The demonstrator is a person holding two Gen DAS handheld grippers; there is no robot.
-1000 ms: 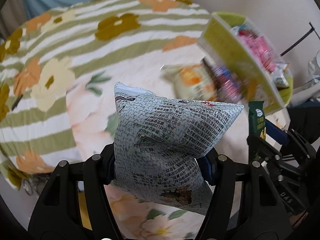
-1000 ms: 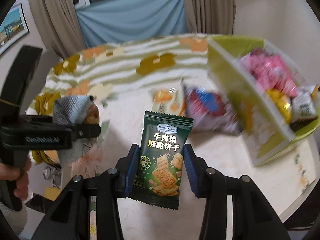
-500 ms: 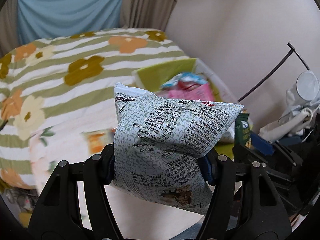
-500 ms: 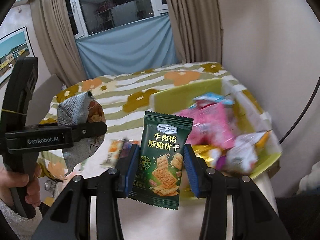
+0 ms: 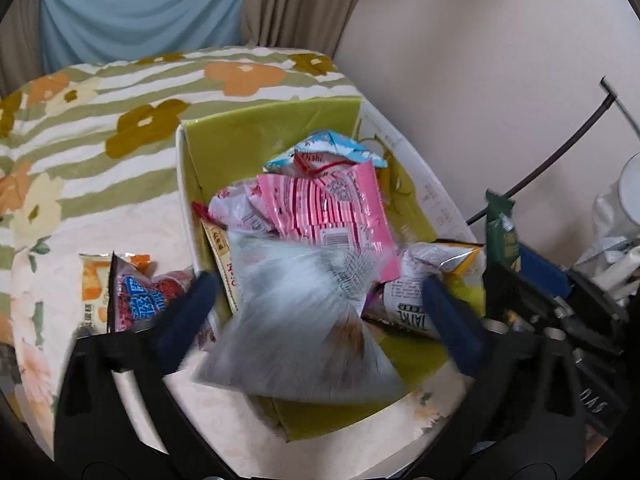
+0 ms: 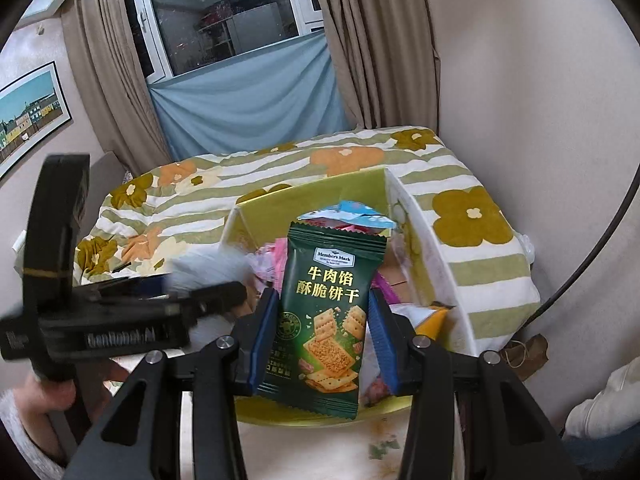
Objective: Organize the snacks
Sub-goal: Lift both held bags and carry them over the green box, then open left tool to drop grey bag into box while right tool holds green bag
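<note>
Box (image 5: 256,136) already holds several packs; left gripper (image 5: 316,312) jaws have just been opening, grey bag (image 5: 308,332) between them dropping free over box, right gripper (image 6: 324,320) clenched on green pack (image 6: 328,308) (above box's near edge), two packs (image 5: 120,288) left on table.

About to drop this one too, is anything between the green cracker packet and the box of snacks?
Nothing visible: the green cracker packet, clamped in the right hand-held gripper, hangs over the open box.
</note>
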